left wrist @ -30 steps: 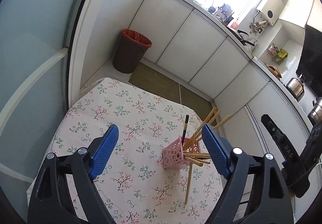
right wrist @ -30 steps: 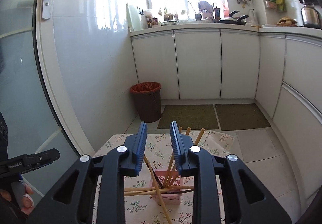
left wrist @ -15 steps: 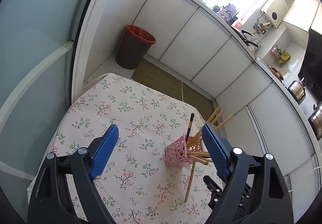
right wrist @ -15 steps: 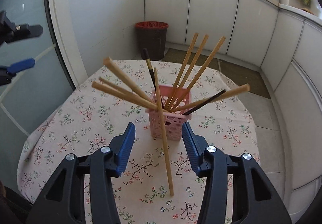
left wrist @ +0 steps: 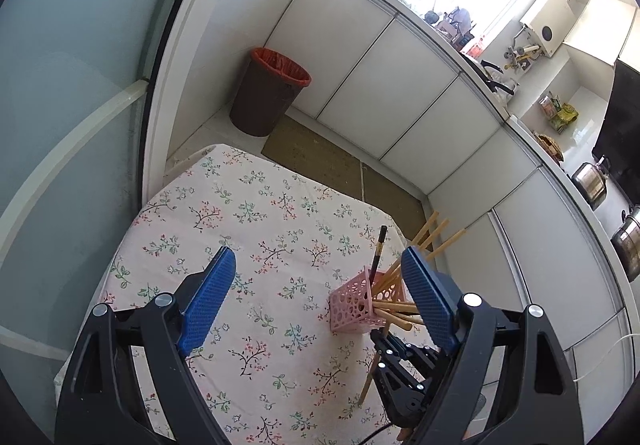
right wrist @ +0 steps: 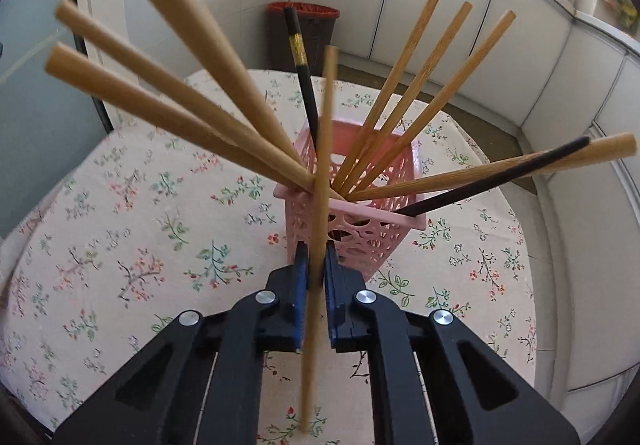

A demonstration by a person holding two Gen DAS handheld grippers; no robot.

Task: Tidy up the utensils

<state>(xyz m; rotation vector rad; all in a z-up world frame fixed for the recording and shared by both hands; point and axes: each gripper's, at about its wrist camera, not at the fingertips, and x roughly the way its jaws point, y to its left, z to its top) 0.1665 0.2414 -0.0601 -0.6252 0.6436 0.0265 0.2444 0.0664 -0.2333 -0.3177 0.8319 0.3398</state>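
Chopsticks, wooden and black, mostly stand fanned in pink perforated plastic basket (right wrist: 360,233) on floral tablecloth (right wrist: 140,229). One loose wooden chopstick (right wrist: 320,181) leans outside it, pinched by right gripper (right wrist: 316,265), jaws just closed. Left gripper (left wrist: 320,301) wide, empty. Remaining: insert that stick.

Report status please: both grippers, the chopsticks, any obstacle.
Right gripper just closed on leaning wooden chopstick. Left gripper open, empty. Pink basket holds other chopsticks, fanned around the grip.
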